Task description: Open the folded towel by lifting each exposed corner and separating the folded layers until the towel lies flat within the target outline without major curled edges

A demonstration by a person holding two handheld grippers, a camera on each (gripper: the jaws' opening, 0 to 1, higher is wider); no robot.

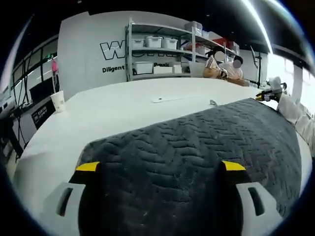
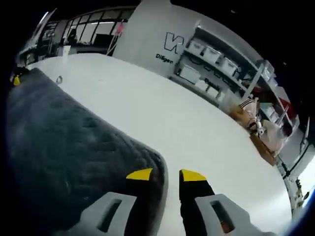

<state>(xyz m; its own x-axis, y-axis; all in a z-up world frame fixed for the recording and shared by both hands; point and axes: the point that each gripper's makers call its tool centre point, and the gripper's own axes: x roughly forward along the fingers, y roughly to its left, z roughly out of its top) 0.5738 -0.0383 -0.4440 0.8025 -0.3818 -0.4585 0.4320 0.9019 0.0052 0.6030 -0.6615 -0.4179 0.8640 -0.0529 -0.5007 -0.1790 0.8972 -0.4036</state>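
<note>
Left gripper view is showing the dark grey herringbone-textured towel (image 1: 197,157) lying on the white table (image 1: 118,110), with the left gripper (image 1: 160,167) standing wide apart over its near edge. Right gripper view is showing the right gripper (image 2: 166,175) slightly parted, straddling the towel's corner.

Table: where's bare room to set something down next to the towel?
Free: the white table beyond the dark towel, up to the paper cup and far edge; in the right gripper view, the wide stretch beside the towel's corner toward the shelves. Crowded only under the towel.
</note>
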